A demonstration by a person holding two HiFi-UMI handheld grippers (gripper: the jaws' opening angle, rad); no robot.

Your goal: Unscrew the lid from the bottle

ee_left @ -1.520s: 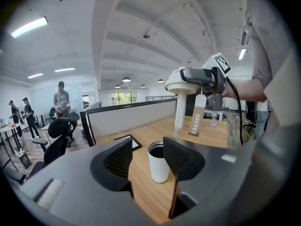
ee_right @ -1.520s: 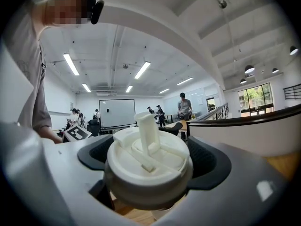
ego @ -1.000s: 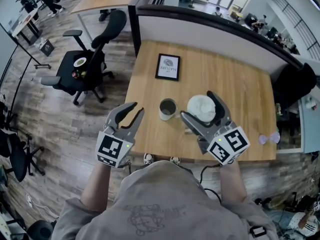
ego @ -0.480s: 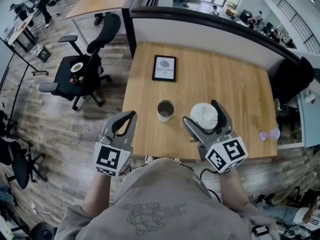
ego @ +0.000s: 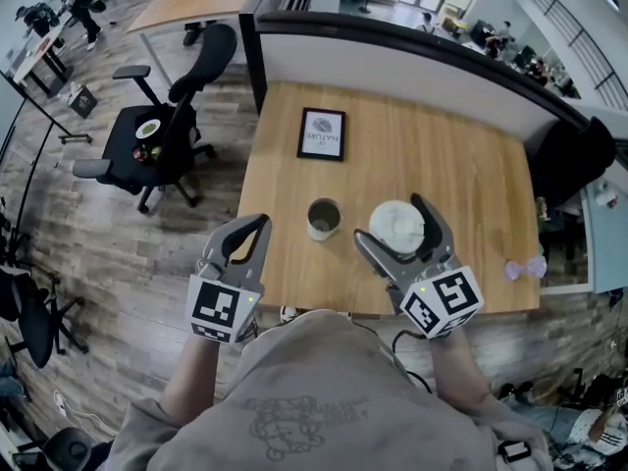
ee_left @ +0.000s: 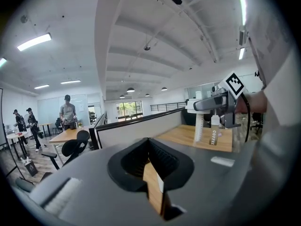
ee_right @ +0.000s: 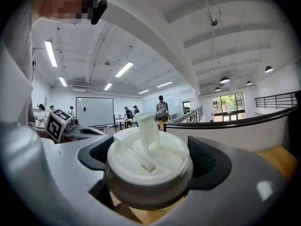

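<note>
Head view: seeing right tool [ego: 388,220] pinching white lid [ego: 396,226] near front edge of desk [ego: 461,165]. Can't see anything under lid from up here. Seeing left tool [ego: 257,226] pressed together, empty, hanging off desk's left front corner, well apart from lid. Also noting open cup [ego: 323,217] just beside right tool on its left, and framed card [ego: 323,133] further back.

Left tool view: confirms jaws fully together, nothing pinched, only a sliver of desk showing past them. Off to the right, shows right tool on lid with pale bottle [ee_left: 199,130] standing under it on desk. Shows labelled cup close by too; touching or just beside, can't tell.

Right tool view: shows lid filling the gap, spout [ee_right: 147,128] flipped up, pads seated on both flanks as far as visible. Reads as lid still on bottle, unscrewing not started.

Risks, judged from this:
- Twisting now would likely just spin bottle on desk, or tip it. Cause: nothing holding the body, with left tool shut and parked away. Needs opening and gripping below lid first.
- Could clip cup while bringing left tool in. Cause: tight spacing beside bottle.
- Could slip on the round lid or snag the raised spout if pinch sits high.
</note>
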